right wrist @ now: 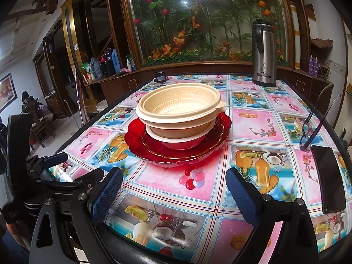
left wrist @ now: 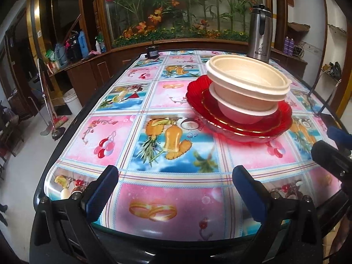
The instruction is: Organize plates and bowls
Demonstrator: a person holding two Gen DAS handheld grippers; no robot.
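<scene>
A stack stands on the table: a large red scalloped plate (left wrist: 283,125) (right wrist: 136,138), a smaller gold-rimmed red plate (left wrist: 211,103) (right wrist: 151,142), a small white bowl (left wrist: 237,114) (right wrist: 182,143) and a big cream bowl (left wrist: 246,74) (right wrist: 178,103) on top. My left gripper (left wrist: 175,189) is open and empty near the table's front edge, left of the stack. My right gripper (right wrist: 173,193) is open and empty, in front of the stack. The right gripper also shows at the right edge of the left wrist view (left wrist: 334,147).
A steel thermos (left wrist: 260,35) (right wrist: 264,52) stands at the far right of the table. A small dark object (left wrist: 151,51) (right wrist: 159,77) sits at the far edge. Glasses (right wrist: 312,123) and a black phone (right wrist: 330,178) lie at the right. The tablecloth (left wrist: 154,101) is patterned.
</scene>
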